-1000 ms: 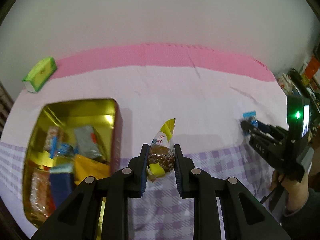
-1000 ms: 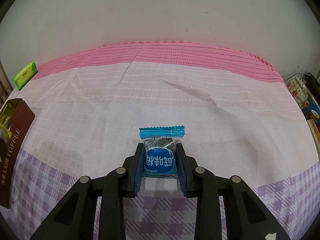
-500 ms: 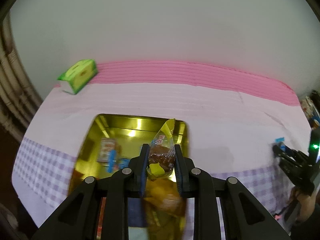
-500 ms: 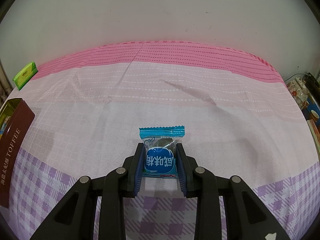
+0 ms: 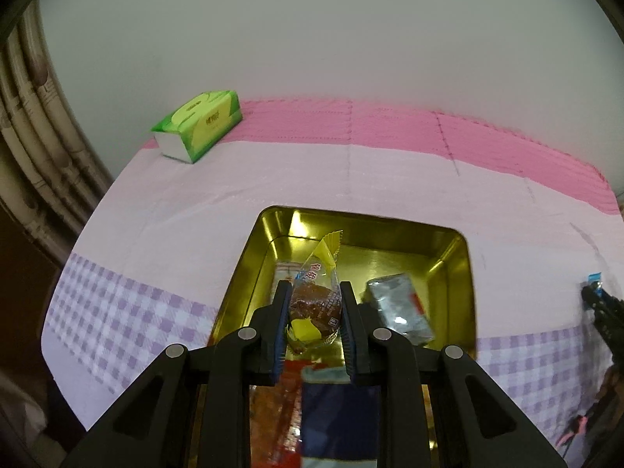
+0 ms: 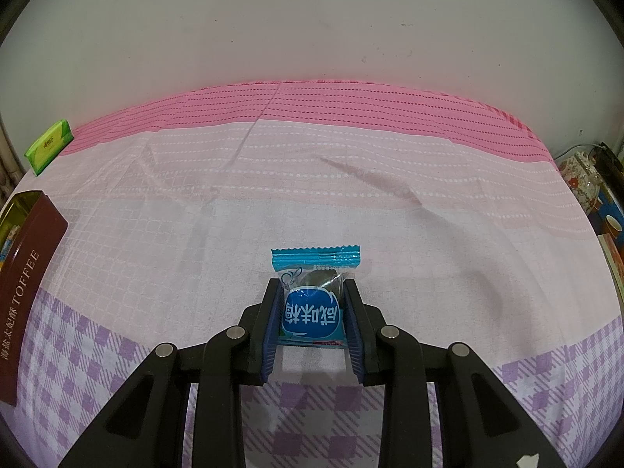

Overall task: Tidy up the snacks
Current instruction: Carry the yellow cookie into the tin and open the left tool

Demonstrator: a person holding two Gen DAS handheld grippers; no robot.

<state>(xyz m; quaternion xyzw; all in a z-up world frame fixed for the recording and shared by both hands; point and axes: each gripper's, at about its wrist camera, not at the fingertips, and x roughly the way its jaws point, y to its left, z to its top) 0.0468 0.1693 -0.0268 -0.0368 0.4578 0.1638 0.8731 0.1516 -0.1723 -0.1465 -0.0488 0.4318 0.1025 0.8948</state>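
Left gripper (image 5: 314, 321) is pinching my light, crinkly yellow-wrapped snack (image 5: 314, 304) mid-body above the tin (image 5: 466, 273) directly below; right gripper (image 6: 312, 318) is clamping a blue one (image 6: 314, 304).

The right gripper (image 6: 312, 312) is clamping a blue packet (image 6: 314, 304) between its blue-padded fingers (image 6: 273, 323), one pad pressing each side. The packet is showing white characters on a blue patch, and its crimped teal end is sticking out beyond the fingertips. Through the clear part a dark round sweet is showing. Below it the tablecloth (image 6: 429, 234) is lying in bands: pink at the back, pale in the middle, purple checks nearest. At the left edge a brown tin (image 6: 27, 280) lettered TOFFEE is sitting with its gold inside just showing. A green tissue pack (image 6: 48, 147) is resting far back left, near the wall.
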